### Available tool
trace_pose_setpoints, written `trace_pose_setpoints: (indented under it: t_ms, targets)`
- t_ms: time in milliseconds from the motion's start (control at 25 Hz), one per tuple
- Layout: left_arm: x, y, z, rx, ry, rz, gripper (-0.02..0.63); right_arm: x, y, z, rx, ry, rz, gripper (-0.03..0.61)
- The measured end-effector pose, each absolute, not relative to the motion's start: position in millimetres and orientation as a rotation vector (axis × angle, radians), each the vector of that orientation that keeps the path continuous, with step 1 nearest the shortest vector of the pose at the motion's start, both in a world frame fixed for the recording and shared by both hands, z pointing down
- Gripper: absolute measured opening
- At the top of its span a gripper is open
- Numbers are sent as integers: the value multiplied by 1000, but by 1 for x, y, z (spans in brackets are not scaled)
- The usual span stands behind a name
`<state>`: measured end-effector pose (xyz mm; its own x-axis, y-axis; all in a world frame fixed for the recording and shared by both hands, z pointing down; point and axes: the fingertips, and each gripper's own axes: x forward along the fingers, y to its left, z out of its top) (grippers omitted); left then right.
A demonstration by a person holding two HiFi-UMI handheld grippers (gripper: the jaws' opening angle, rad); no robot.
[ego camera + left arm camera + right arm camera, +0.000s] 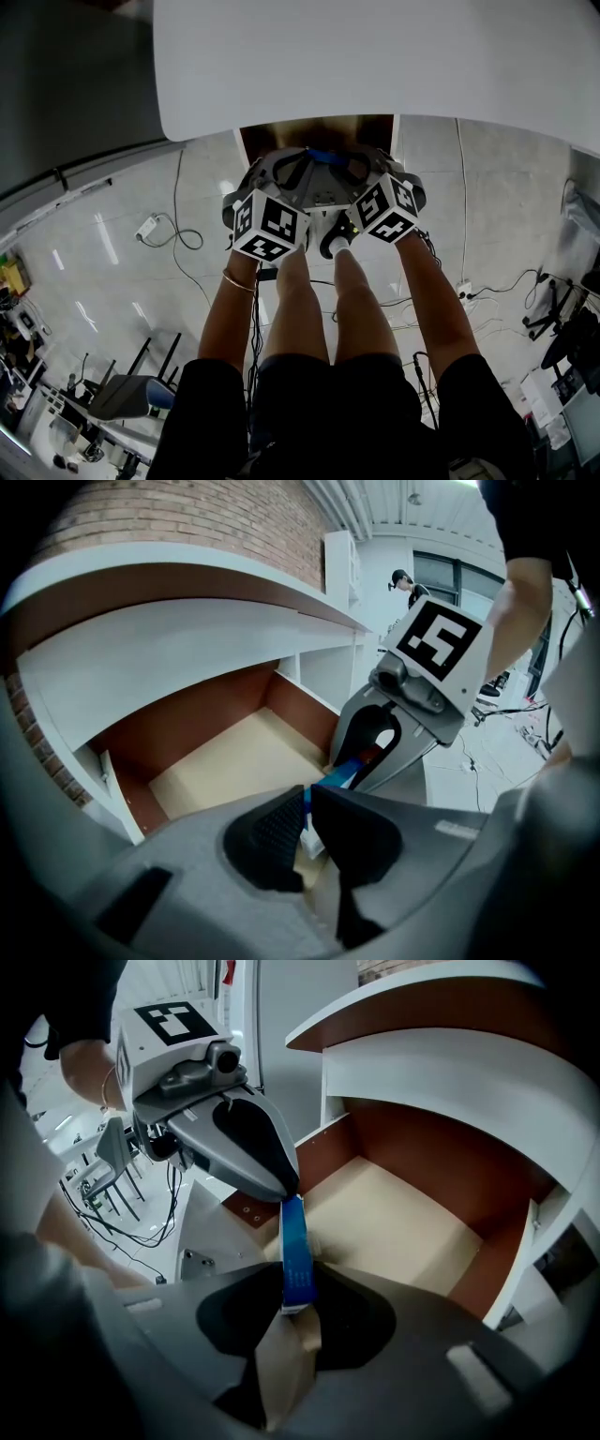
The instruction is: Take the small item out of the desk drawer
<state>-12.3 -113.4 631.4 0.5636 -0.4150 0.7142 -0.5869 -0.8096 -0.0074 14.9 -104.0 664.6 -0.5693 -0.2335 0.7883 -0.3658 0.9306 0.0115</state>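
We are clamping the flat blue box (294, 1241) in left gripper (307, 803) and right gripper (298, 1281) above the open brown drawer (403, 1213), withdrawal apparently outstanding.

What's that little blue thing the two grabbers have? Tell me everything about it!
The blue box is slim and flat. It looks like cardboard, blue with a white end and tiny print. It stands on edge over the open drawer. One end is pinched by the left gripper and the other by the right gripper.
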Motion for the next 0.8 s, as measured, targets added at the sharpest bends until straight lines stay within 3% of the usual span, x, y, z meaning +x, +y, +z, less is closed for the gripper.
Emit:
trace_pose_setpoints:
  t_ms: [120, 800]
  targets:
    - [-15, -116, 624, 2569, -872, 1041, -2, 15, -103, 663, 442, -2195, 194, 109]
    - [-23, -108, 592, 2534, -970, 936, -2, 41, -116, 614, 737, -2251, 408, 106]
